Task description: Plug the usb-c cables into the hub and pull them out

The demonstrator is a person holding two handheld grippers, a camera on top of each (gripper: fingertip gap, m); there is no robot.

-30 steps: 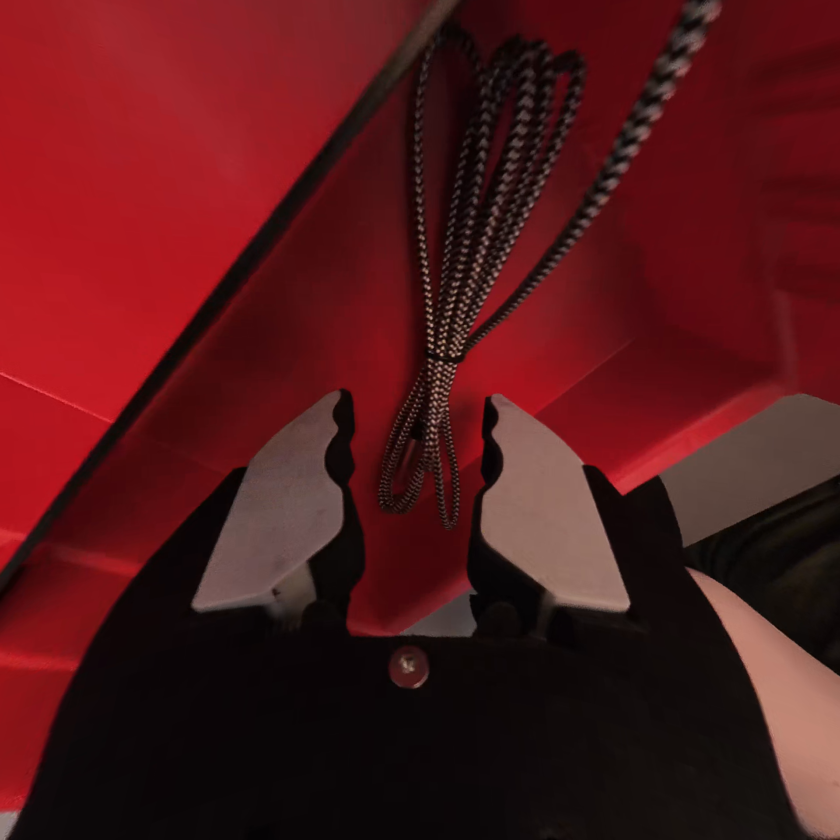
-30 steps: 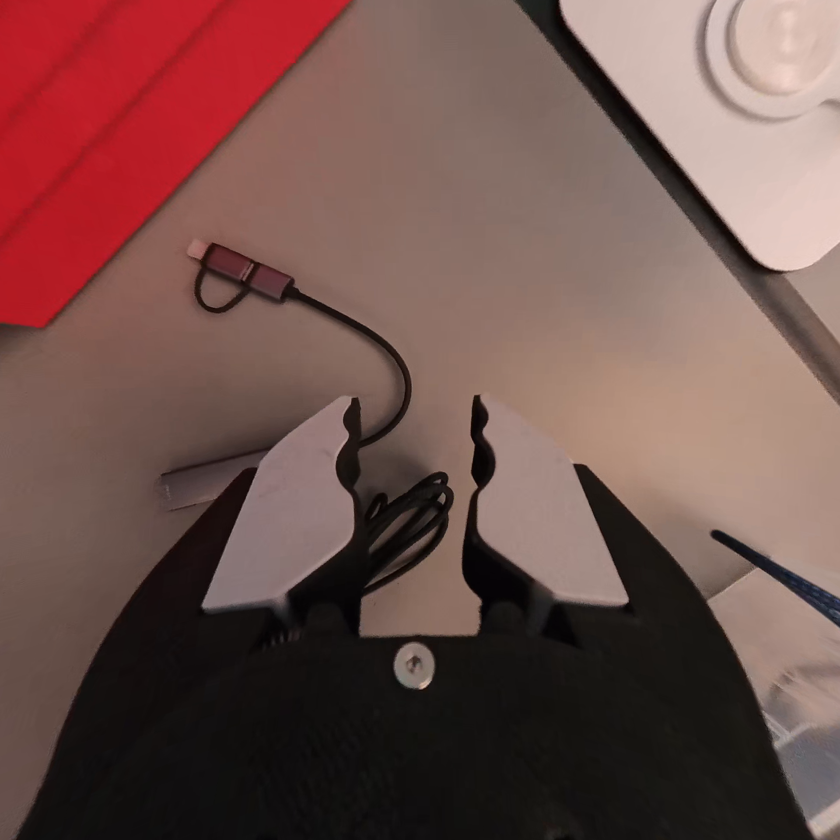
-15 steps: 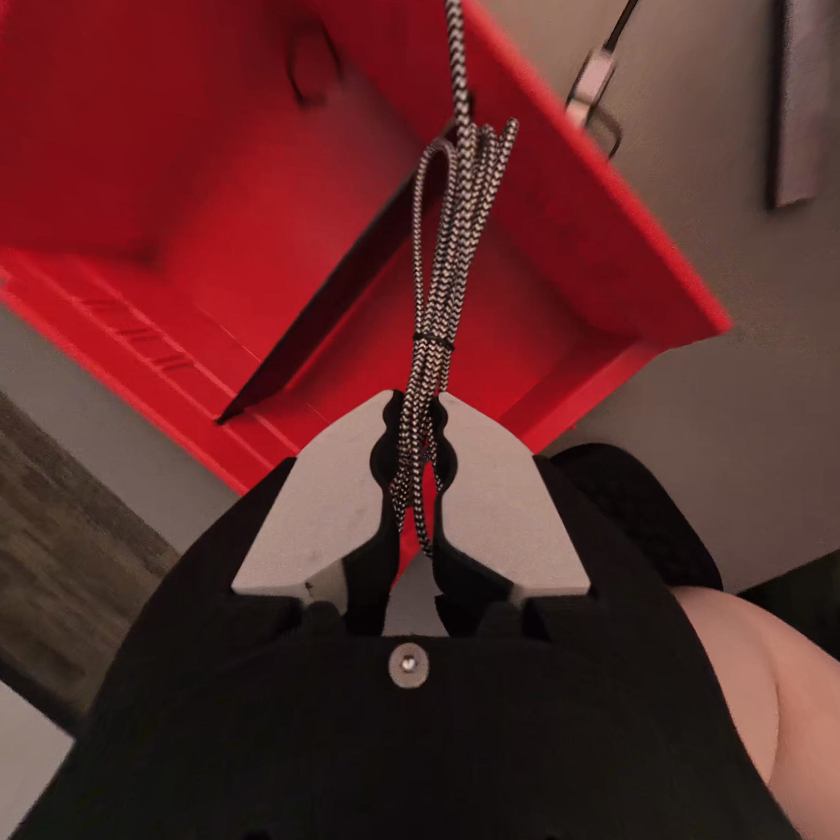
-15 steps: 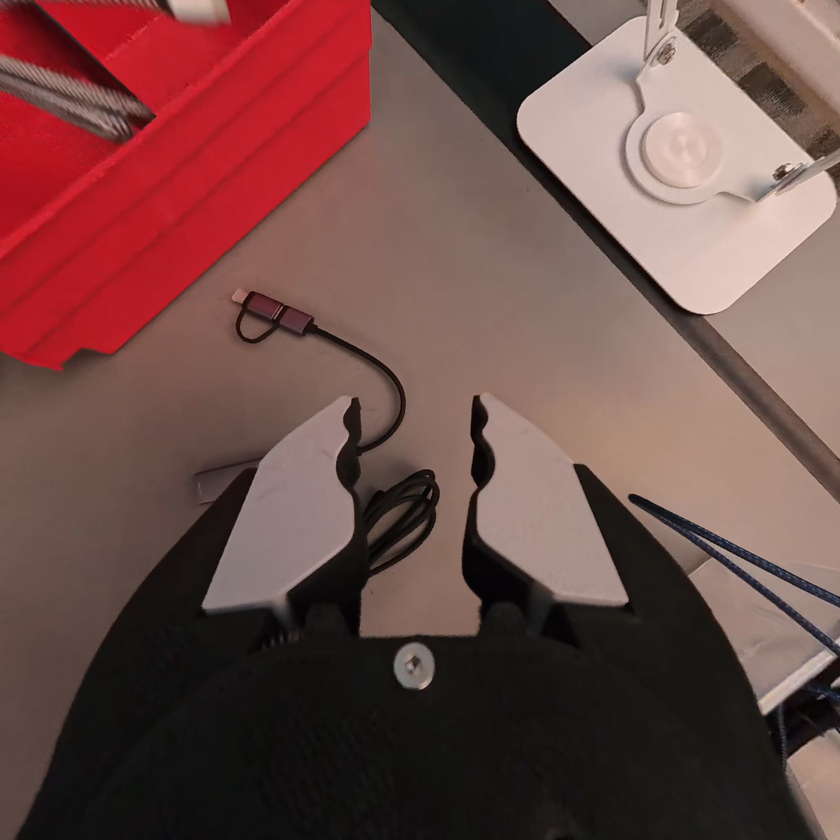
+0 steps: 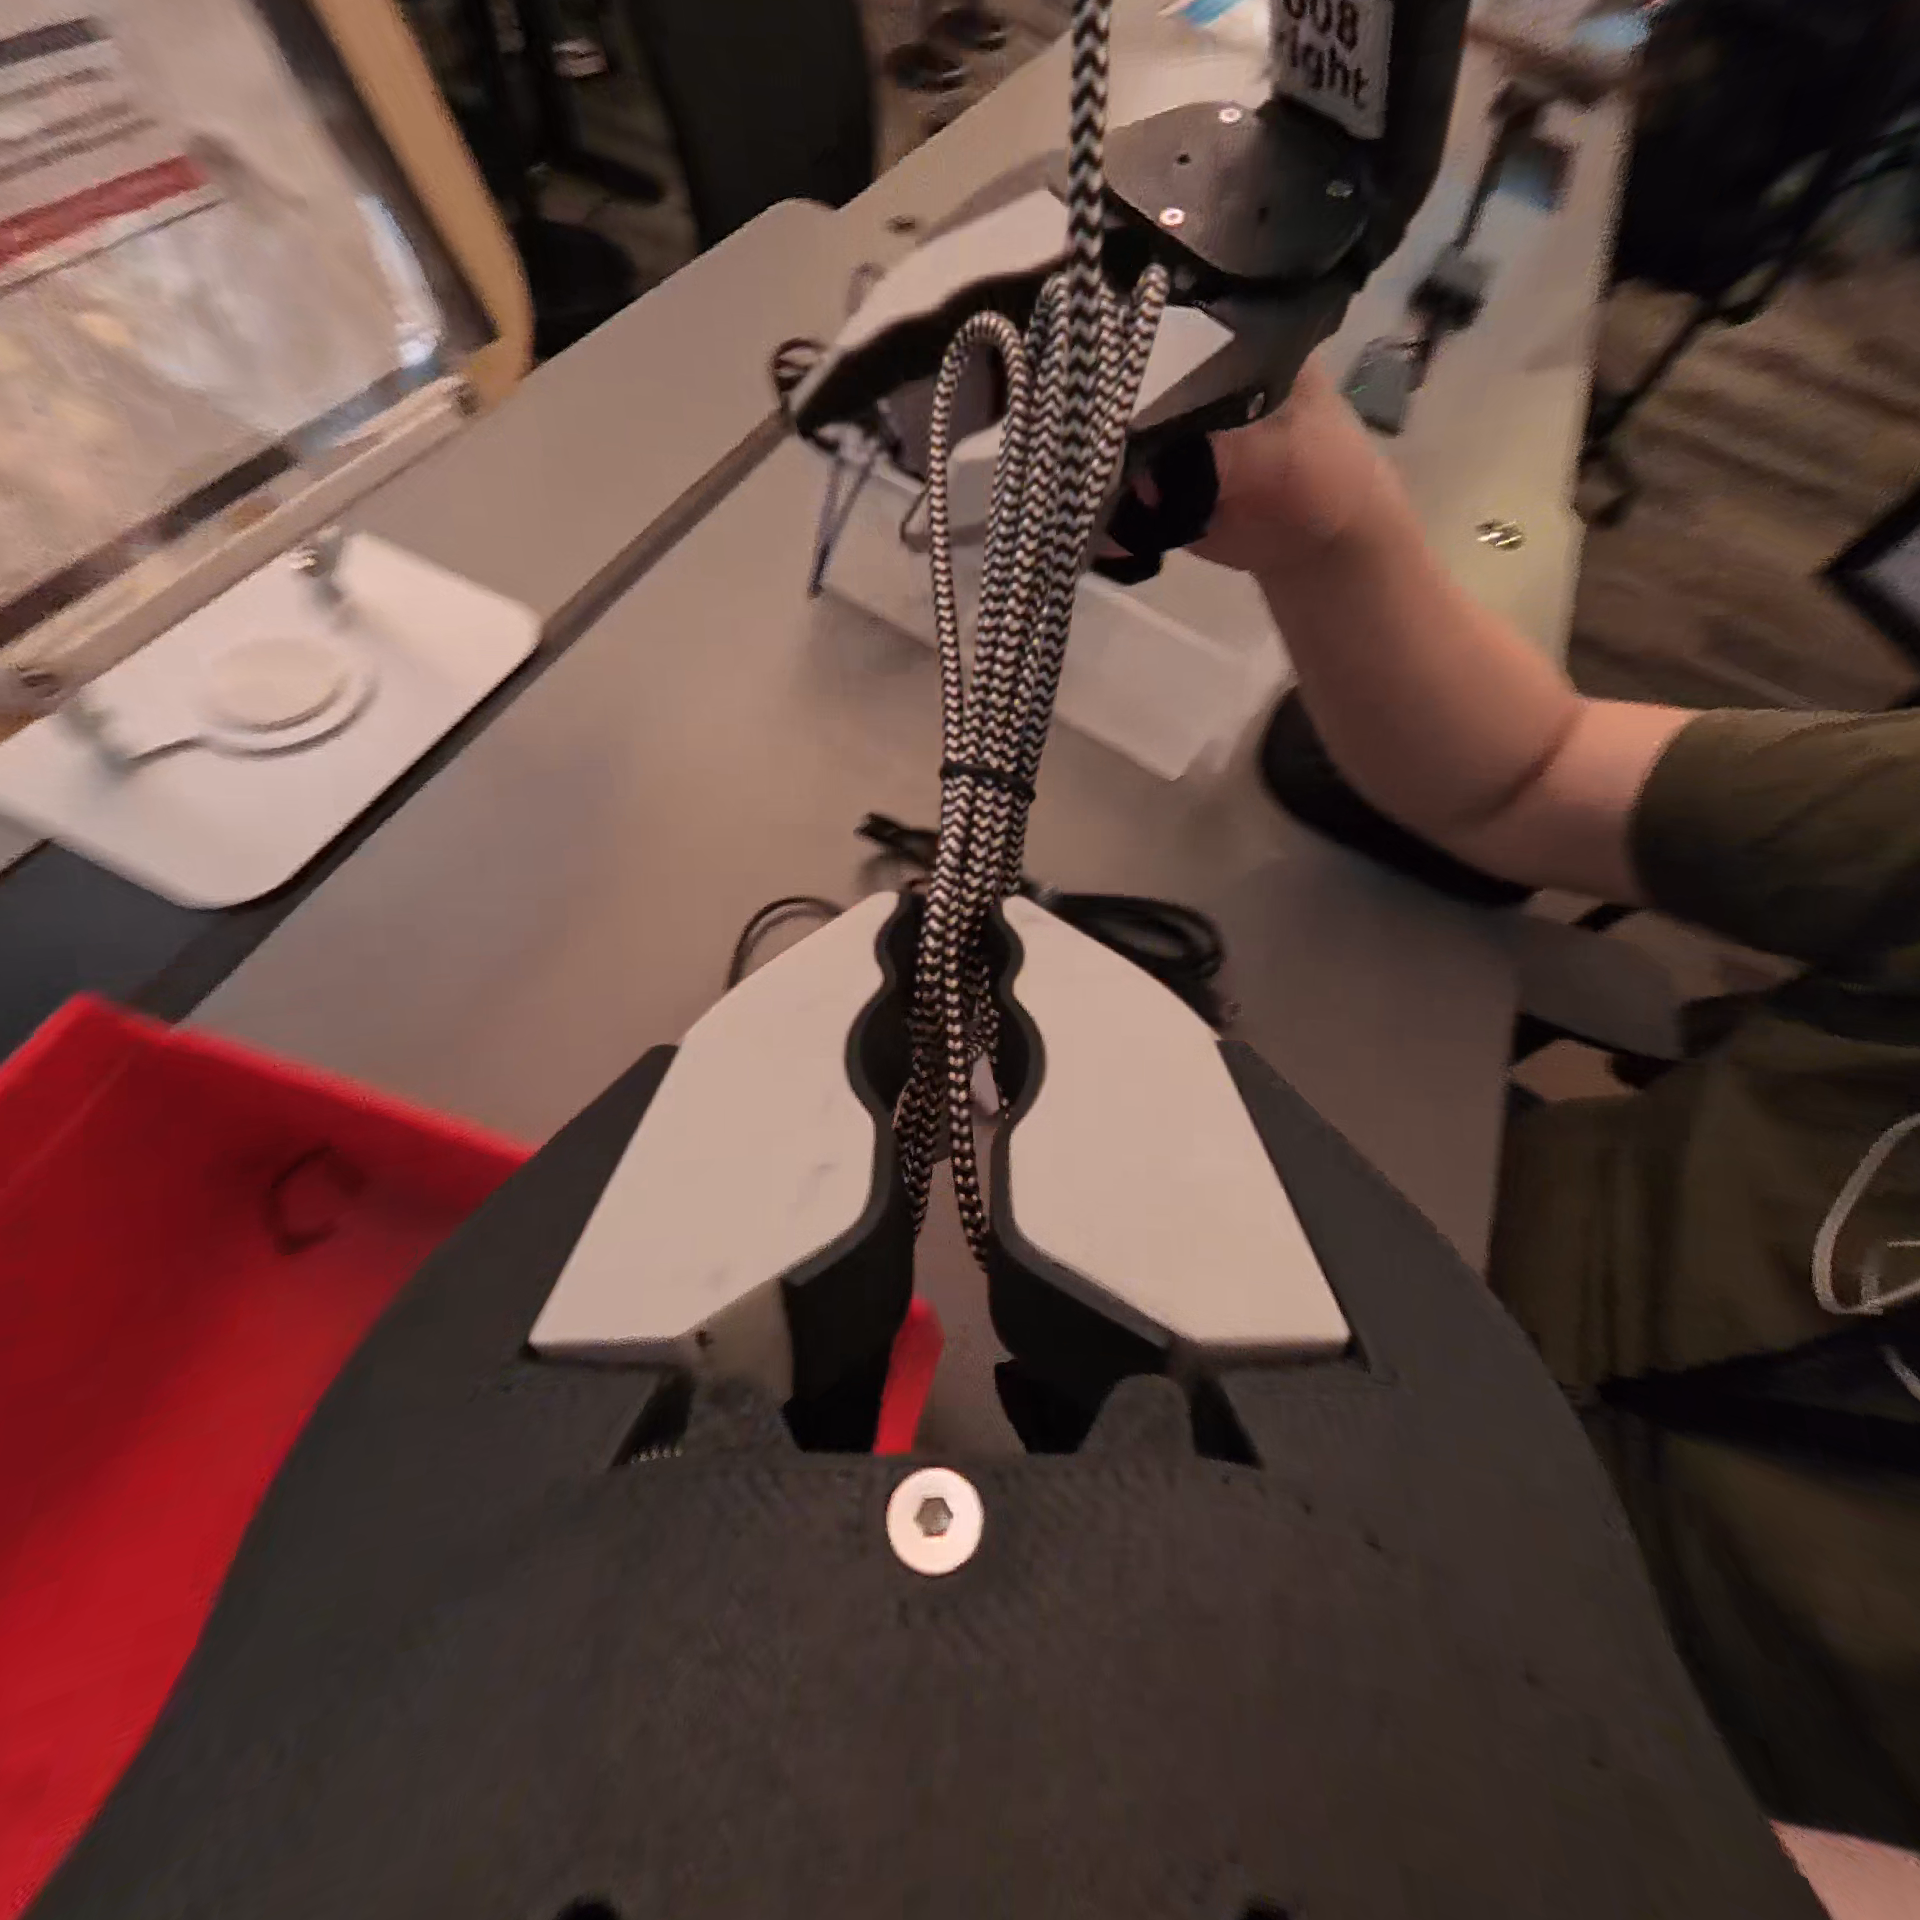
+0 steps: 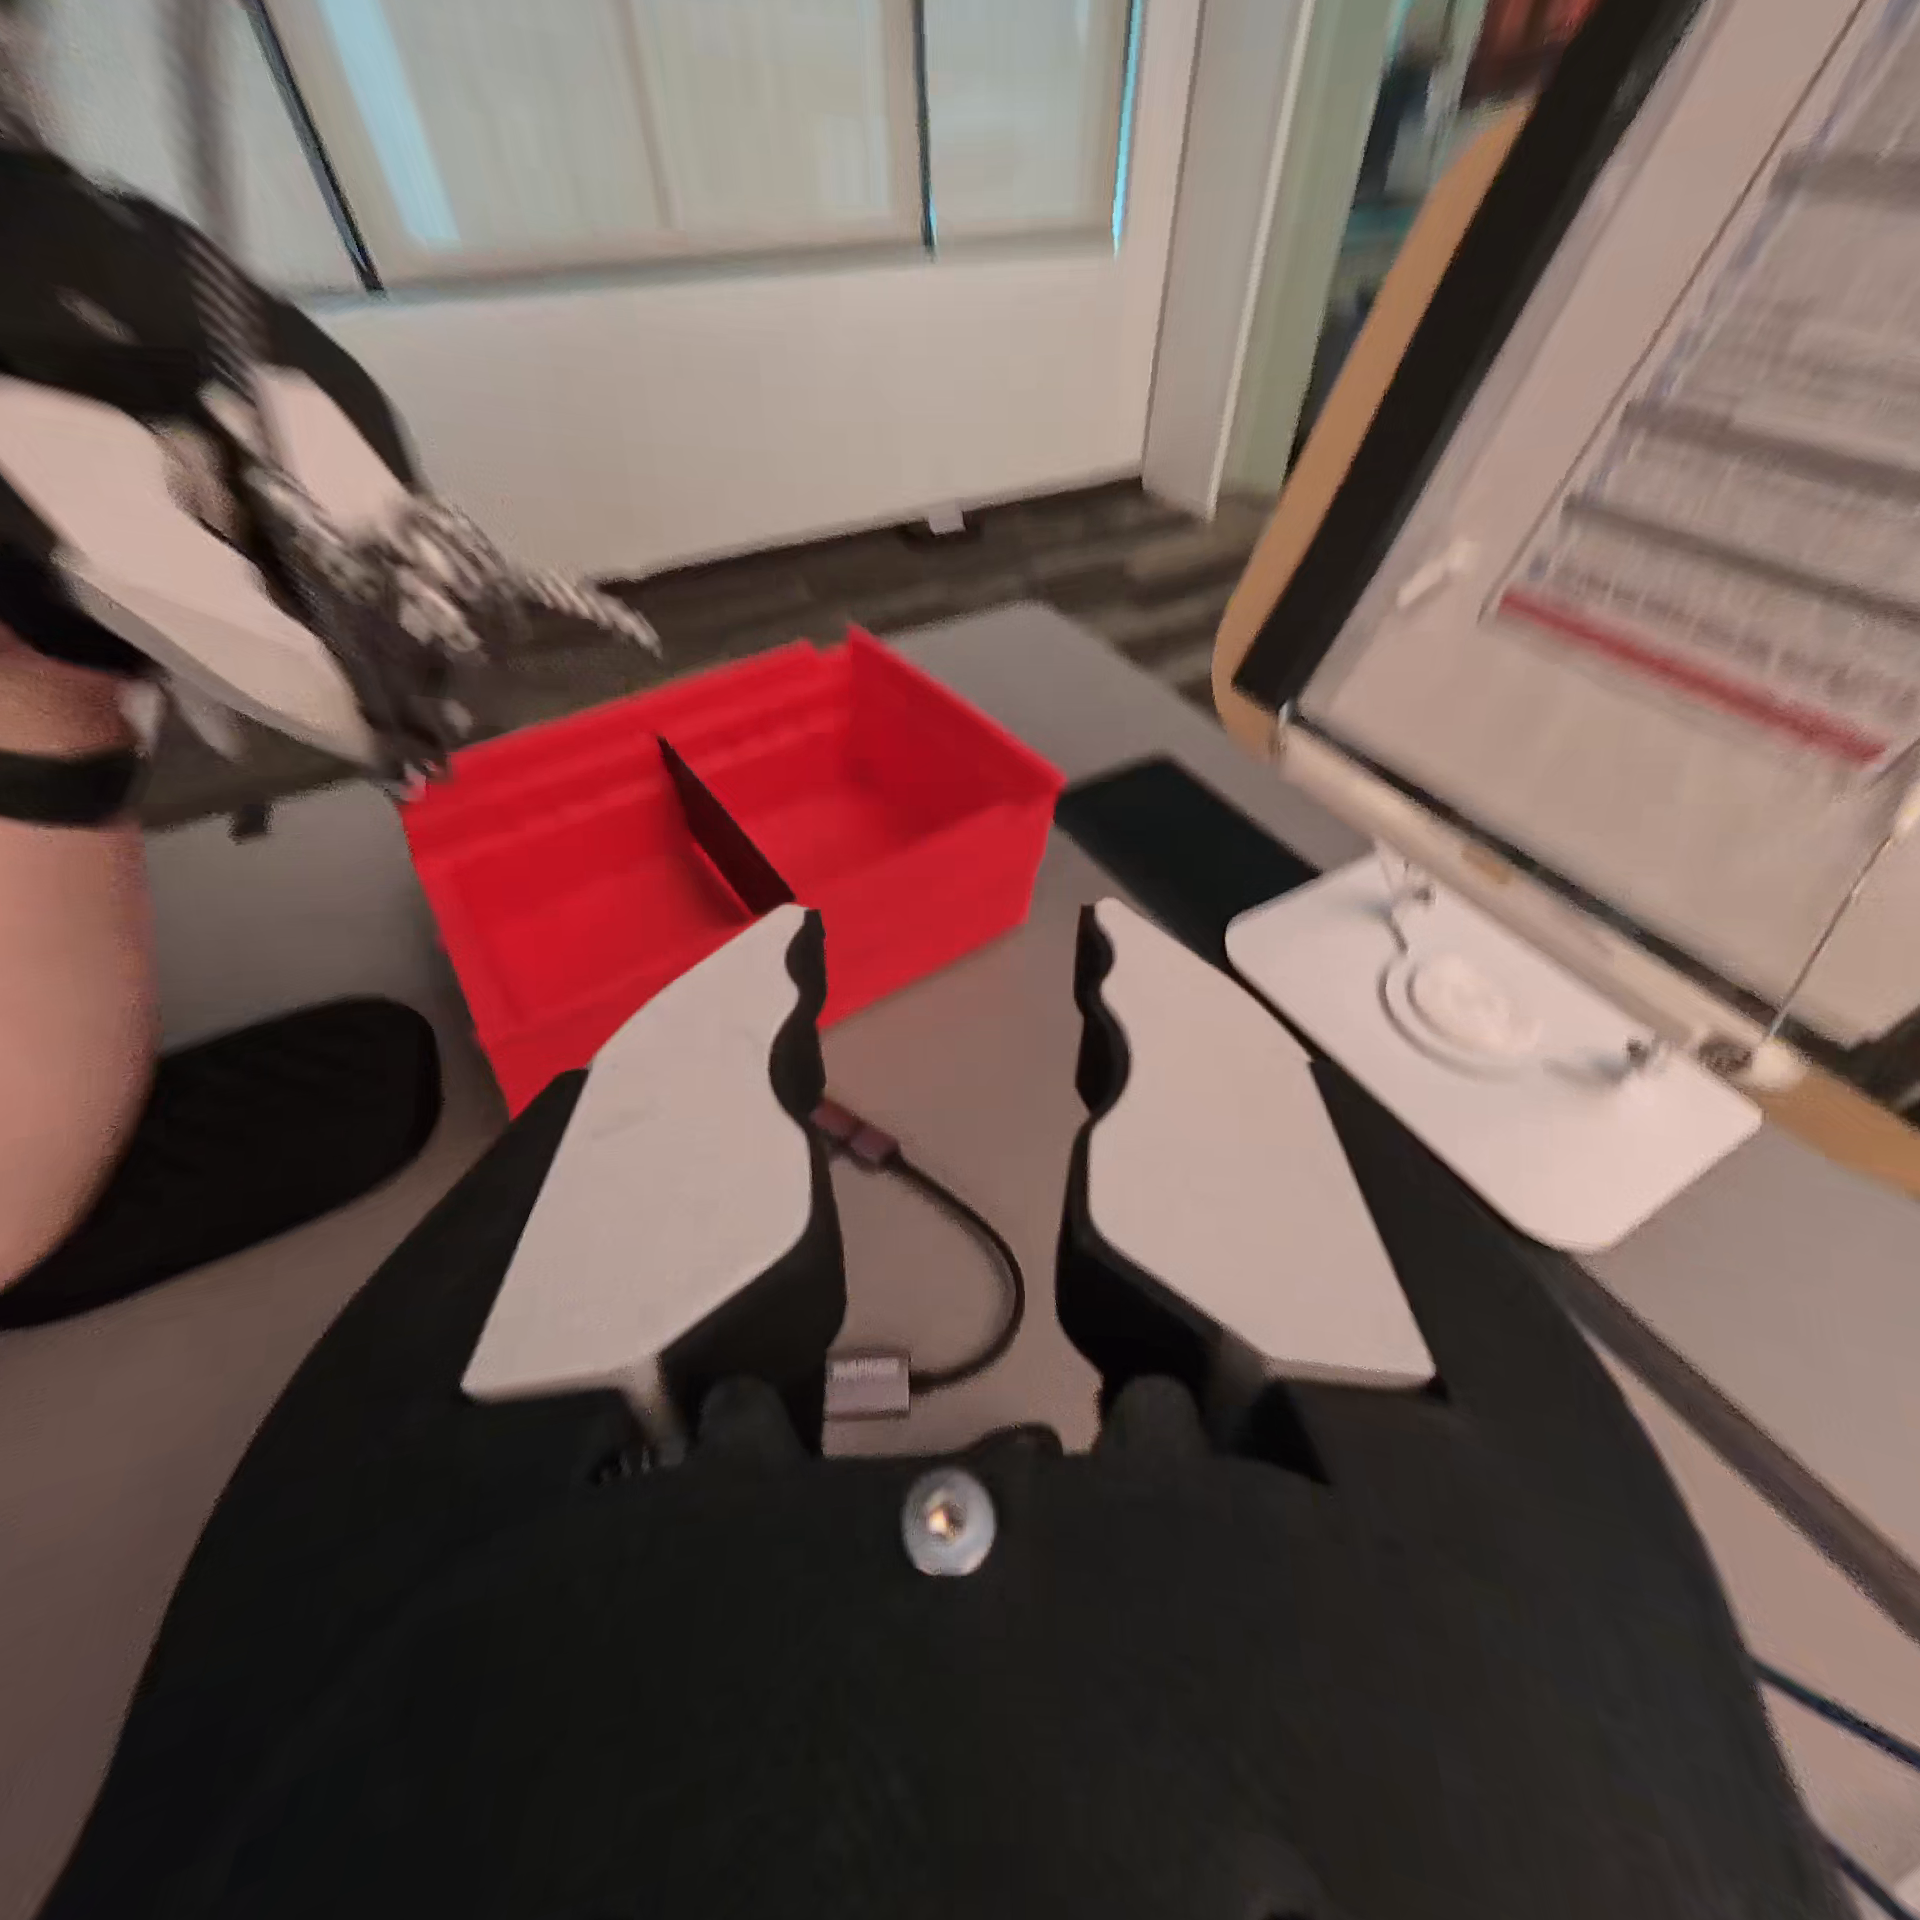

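The left gripper [image 5: 951,935] was clamped on a bundled braided black-and-white cable [image 5: 1003,582], its jaws drawn in tight around the strands at centre frame of the left wrist view. The bundle, cinched by a thin black tie [image 5: 985,774], ran up toward the top of the frame, with a single strand continuing past the top edge. The same gripper and cable appeared blurred at the upper left of the right wrist view, raised above the red bin [image 6: 727,862].

The right gripper [image 6: 948,925] stood with its jaws apart, nothing between them. Below the gap, on the grey table [image 6: 956,1049], lay the hub's short black lead [image 6: 977,1247] with a dark connector [image 6: 857,1132] at its far end and a small grey body [image 6: 868,1382] near the gripper's base (partly hidden by the left finger).

The red bin was split by a dark divider [image 6: 717,821]; both visible compartments looked bare. A white stand base [image 6: 1507,1122] sat at the right of the frame.
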